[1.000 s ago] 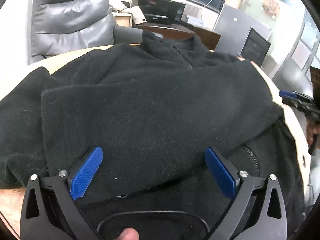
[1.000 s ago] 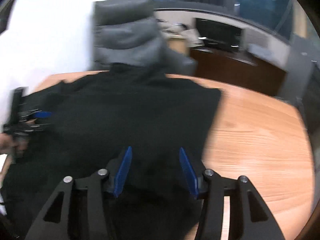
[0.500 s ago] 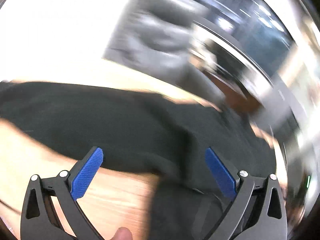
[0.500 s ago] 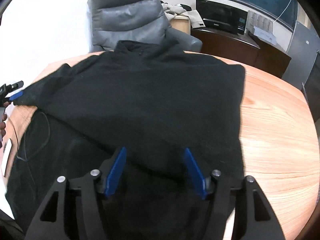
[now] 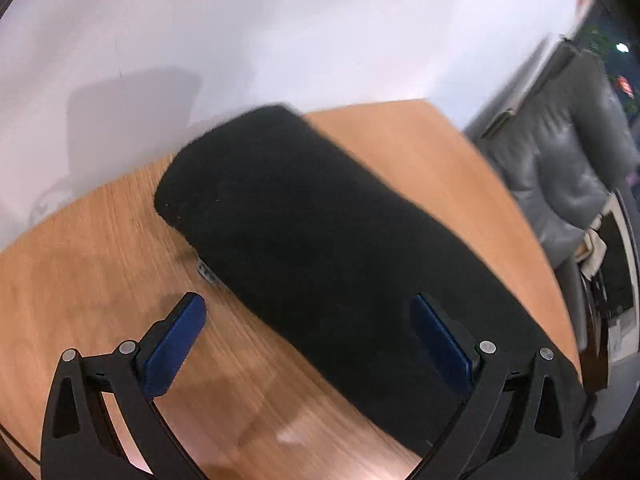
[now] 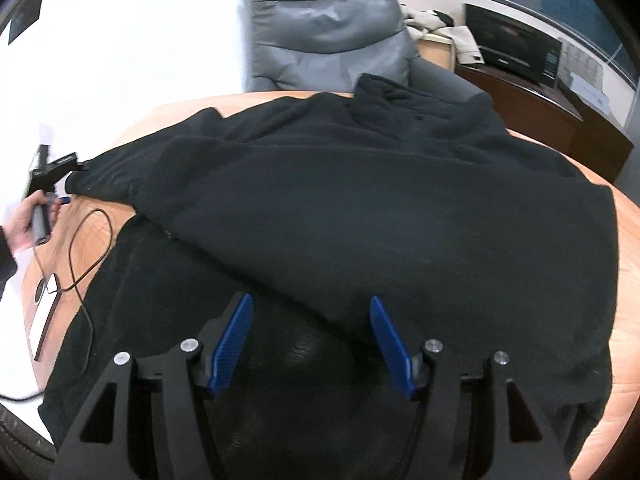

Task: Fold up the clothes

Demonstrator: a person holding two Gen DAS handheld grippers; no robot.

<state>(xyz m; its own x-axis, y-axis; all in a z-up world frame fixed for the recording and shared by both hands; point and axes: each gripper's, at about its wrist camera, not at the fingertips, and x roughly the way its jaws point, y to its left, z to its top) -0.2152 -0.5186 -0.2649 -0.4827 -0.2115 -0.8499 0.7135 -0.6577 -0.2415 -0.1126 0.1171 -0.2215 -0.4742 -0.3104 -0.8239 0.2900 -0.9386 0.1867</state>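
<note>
Left wrist: left tool (image 5: 308, 344) has its jaws wide apart, nothing between them. A sleeve (image 5: 304, 236) of the black fleece jacket (image 6: 360, 208) runs diagonally across the wooden worktop (image 5: 100, 264), cuff end at the far edge. View is motion-blurred.

Right wrist: right tool (image 6: 312, 344) is also parted and empty, hovering over the jacket's lower hem. The jacket lies spread on the worktop, collar at the far side by the grey chair (image 6: 324, 32), one panel or sleeve folded across the chest. A cable (image 6: 92, 248) lies on the left.

Handling: thick, soft and limp, with grippy pile; bulky but light. Pinch at the cuff, hem corners or shoulder seam, since a mid-panel grab would bunch it.
</note>
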